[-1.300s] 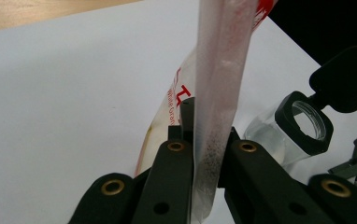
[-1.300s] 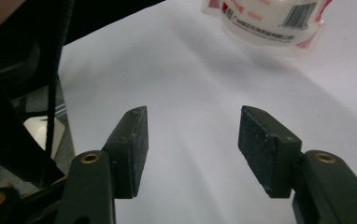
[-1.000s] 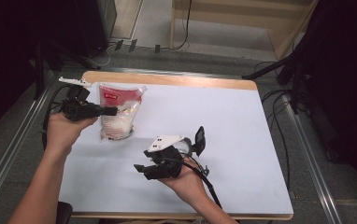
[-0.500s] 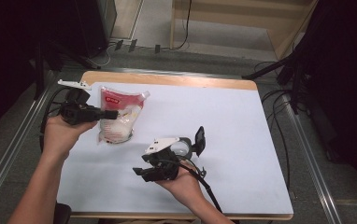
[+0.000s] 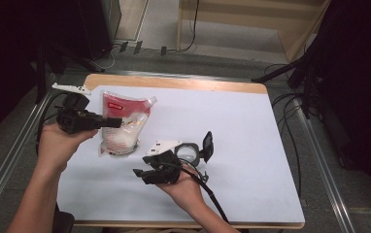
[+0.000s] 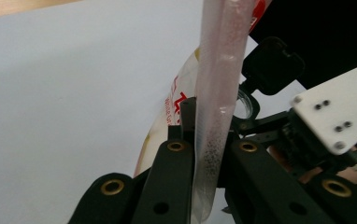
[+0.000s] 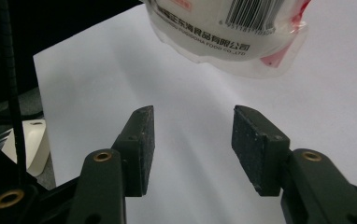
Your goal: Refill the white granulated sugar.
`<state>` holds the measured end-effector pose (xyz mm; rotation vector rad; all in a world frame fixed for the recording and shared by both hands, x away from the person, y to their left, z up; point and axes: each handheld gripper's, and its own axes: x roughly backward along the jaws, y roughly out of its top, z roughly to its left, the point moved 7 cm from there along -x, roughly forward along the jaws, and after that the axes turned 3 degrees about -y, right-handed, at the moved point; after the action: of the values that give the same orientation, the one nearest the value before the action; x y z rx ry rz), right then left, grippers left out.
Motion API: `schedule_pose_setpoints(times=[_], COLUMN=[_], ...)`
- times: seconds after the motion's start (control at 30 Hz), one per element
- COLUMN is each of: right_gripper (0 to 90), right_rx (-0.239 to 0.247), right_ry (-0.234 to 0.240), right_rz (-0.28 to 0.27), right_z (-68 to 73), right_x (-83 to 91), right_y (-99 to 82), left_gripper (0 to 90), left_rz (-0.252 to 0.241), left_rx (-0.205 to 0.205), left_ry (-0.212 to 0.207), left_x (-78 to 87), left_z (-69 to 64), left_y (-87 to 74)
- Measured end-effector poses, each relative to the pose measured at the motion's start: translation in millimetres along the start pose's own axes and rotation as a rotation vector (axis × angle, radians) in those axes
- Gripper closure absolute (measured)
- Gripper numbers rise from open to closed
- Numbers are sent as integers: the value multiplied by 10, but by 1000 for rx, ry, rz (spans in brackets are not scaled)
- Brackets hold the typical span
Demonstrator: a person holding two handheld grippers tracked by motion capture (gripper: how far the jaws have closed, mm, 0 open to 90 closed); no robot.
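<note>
Our left gripper [image 5: 107, 122] is clamped on the pouch [image 5: 121, 124] edge, centre-left of the high view. Our right gripper [image 7: 191, 133] (nothing between its pads) has been narrowing; we should steady the pouch before it takes hold. White table [image 5: 251, 126], grey floor beyond.

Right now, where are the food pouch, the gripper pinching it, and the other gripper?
Food pouch [image 5: 120, 127], high view: middle of its front.
Left gripper [image 5: 113, 122], high view: jaw tips shut on the pouch's edge.
Right gripper [image 7: 193, 140], right gripper view: gap between its open jaws.
</note>
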<state>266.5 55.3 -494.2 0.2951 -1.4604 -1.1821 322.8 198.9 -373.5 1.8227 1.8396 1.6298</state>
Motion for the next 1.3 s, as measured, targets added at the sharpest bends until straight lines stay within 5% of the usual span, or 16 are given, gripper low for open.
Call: schedule_pose_setpoints(times=[0.4, 0.9, 1.17, 1.3], right_gripper=[514, 526, 527, 523], right_rx=[-31, -119, -91, -107], right_ry=[-38, -150, -200, -201], right_rz=[-28, -93, -130, -130], right_z=[12, -157, -115, -137], right_x=[-232, -421, -392, -402], right_y=[-17, -68, -62, -76], left_gripper=[899, 896, 890, 888], left_rz=[13, 77, 73, 76], left_rx=[5, 11, 85, 87], left_ry=[-22, -65, -124, -132], left_x=[27, -29, -27, -18], left_z=[-111, -205, -204, -223], left_y=[17, -21, -36, -33])
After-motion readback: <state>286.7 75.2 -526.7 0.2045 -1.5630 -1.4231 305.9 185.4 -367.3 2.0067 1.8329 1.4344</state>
